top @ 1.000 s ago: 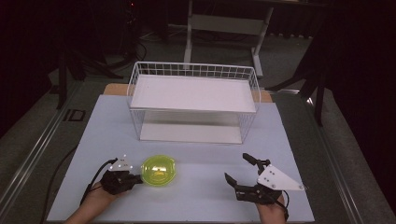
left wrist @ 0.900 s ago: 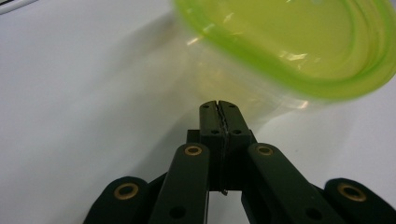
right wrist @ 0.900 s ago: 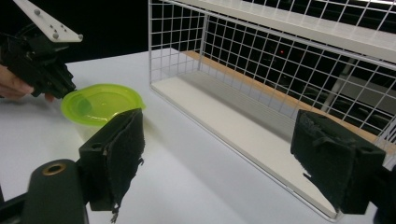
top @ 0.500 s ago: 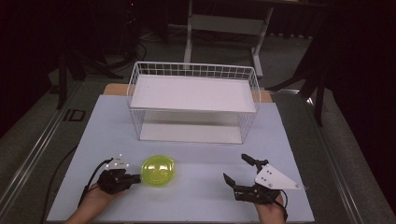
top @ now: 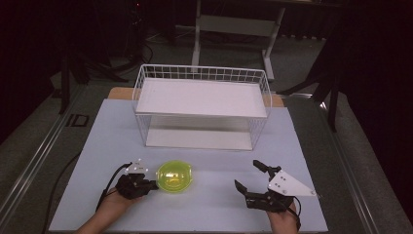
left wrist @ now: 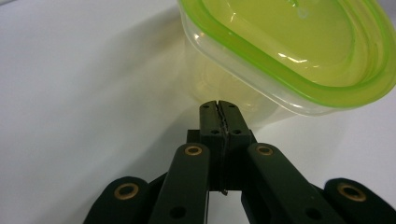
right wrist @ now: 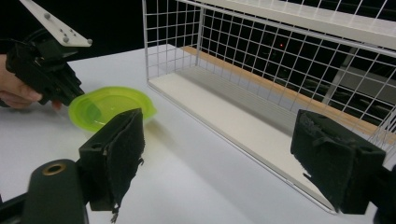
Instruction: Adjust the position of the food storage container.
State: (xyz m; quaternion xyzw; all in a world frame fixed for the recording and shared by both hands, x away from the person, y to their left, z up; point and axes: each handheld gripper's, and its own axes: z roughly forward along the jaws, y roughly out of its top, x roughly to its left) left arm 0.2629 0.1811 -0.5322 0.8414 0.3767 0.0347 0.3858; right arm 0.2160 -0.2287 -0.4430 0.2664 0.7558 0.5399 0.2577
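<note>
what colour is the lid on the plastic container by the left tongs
Bright yellow-green, on the oval clear plastic container; the left gripper view shows it best.

Shiny plastic tub, wire rack and a matt white table

The tub (left wrist: 261, 60) was see-through plastic with a glossy green lid (top: 174, 176). The rack (top: 202, 109) was thin white wire with smooth, flat white shelves. The table (top: 107, 131) top looked pale, smooth and matt, with a strip of wood (right wrist: 280, 91) along its far edge. The left gripper (left wrist: 218, 108) was hard black plastic with brass-looking rivets, and the right gripper (right wrist: 233, 158) had rough, frayed black pads (right wrist: 119, 154).
</note>
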